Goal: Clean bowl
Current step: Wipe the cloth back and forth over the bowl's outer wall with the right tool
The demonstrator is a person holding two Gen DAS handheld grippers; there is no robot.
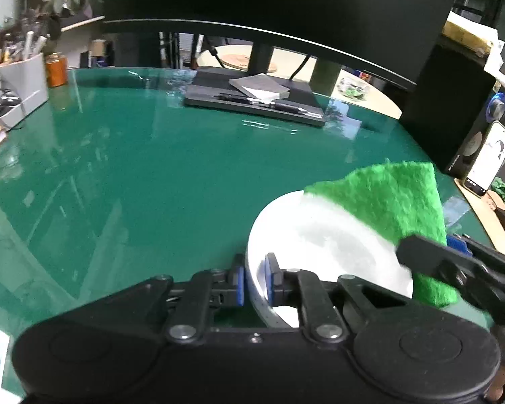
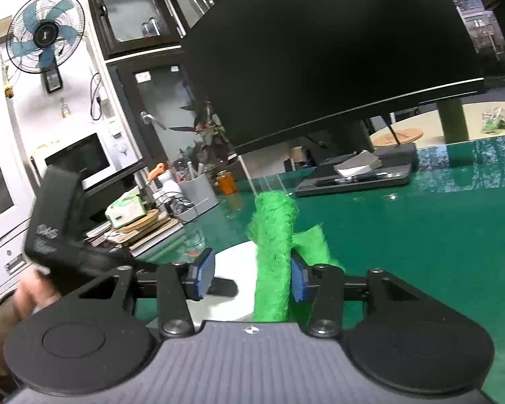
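Lower right, the left tool point(image 1: 254, 279) pinches the smooth white bowl's point(image 1: 323, 235) rim; the right tool point(image 2: 249, 274), part-open, carries fuzzy green scouring cloth point(image 2: 274, 256) over the glossy green table point(image 1: 144, 168).

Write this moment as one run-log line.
left gripper: shut on bowl rim | right gripper: open, green cloth against one finger | cloth over bowl

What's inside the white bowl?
Only the green scrubbing cloth dips into the white bowl; the visible inside looks bare. The cloth and the left gripper hide part of it.
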